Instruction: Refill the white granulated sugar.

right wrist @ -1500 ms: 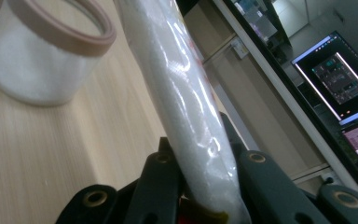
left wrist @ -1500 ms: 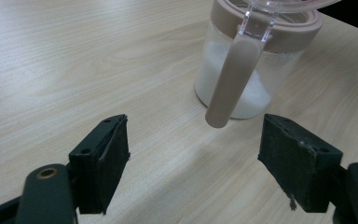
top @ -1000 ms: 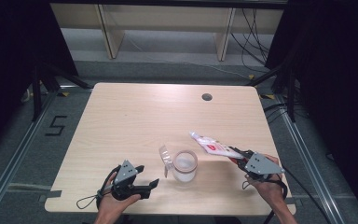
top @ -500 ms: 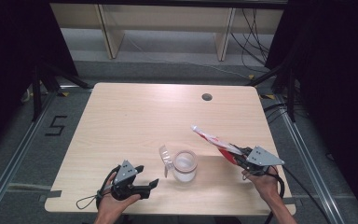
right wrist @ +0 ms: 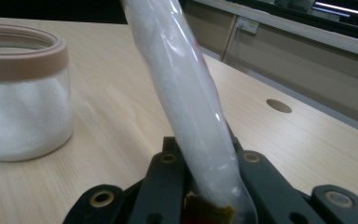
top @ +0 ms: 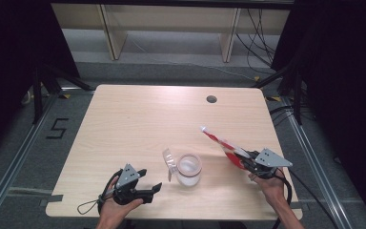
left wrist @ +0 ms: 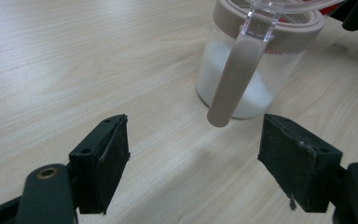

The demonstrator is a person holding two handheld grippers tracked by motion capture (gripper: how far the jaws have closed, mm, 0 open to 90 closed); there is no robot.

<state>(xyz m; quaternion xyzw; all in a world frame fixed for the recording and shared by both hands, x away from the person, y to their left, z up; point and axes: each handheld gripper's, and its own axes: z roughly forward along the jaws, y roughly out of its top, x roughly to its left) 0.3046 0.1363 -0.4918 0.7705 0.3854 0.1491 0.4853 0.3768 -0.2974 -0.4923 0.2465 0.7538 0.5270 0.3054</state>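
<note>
Two jaws of the right gripper (top: 246, 161) are clamped on the bottom end of a bag (top: 221, 143), whose long axis slants up and away toward the table's far side. Its free tip points away from the jar (top: 189, 168), which stands open to the gripper's left. Nearer the jar, the left gripper (top: 148, 190) rests with jaws wide apart, the hanging lid (left wrist: 237, 74) just ahead.

A glass jar (top: 188, 169) of white powder, its lid flipped open, is carried near the front edge of a pale wooden table (top: 138, 119) with a small round hole (top: 211, 99).
</note>
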